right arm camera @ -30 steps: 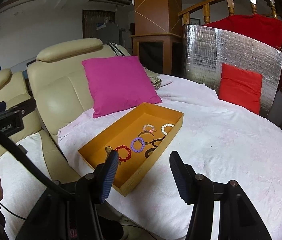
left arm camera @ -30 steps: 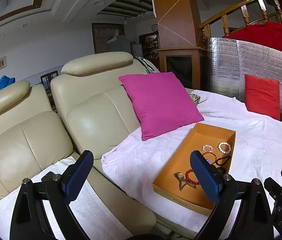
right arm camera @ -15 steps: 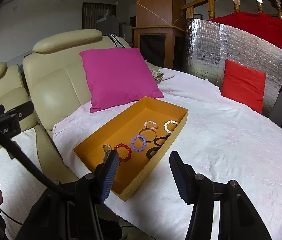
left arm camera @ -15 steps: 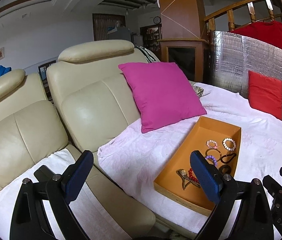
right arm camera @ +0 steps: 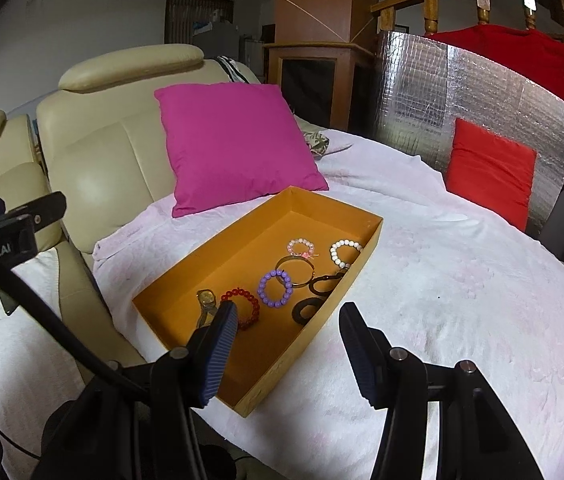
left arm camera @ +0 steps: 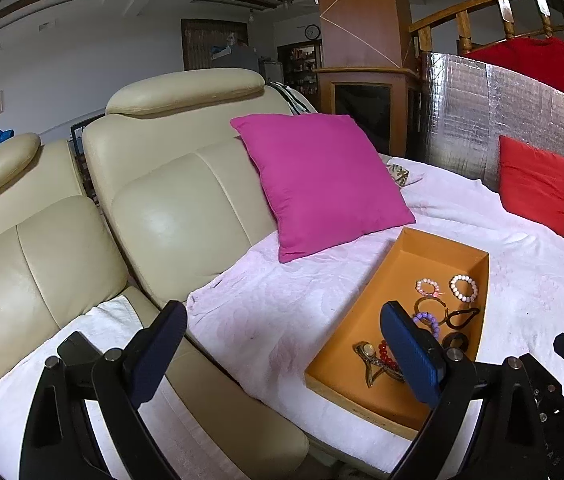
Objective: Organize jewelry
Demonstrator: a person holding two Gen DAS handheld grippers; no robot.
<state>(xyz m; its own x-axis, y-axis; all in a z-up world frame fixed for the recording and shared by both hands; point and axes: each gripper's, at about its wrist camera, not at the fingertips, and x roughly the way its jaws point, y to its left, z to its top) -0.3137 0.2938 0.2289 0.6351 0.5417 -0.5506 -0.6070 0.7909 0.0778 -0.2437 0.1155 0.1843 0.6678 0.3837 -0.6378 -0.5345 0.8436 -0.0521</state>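
At the far left stand two cream leather seats [left arm camera: 186,200], with a white towel [left arm camera: 22,380] laid on the seat of the nearer one. The left tool [left arm camera: 282,344] hangs above the gap between seat and table, its blue pads spread wide and gripping nothing. A magenta cushion [right arm camera: 234,140] leans against the seat back, its lower edge on the pale pink cloth [right arm camera: 461,300] that covers the round table.

Right of the cushion lies the orange tray [right arm camera: 242,392], a shallow box set at an angle on the cloth. All the jewelry sits inside it, gathered toward its right-hand wall: a wristwatch [right arm camera: 206,300], a red bead bracelet [right arm camera: 252,312], a purple bead bracelet [right arm camera: 275,289], a gold bangle [right arm camera: 295,274], a pink bead bracelet [right arm camera: 301,247], a white bead bracelet [right arm camera: 345,251] and two dark rings [right arm camera: 309,310] close to the wall.

The right tool [right arm camera: 287,346] hovers low over the tray's near corner, fingers parted and empty. Further right, a red cushion [right arm camera: 489,172] rests against a silver foil panel [right arm camera: 441,100].
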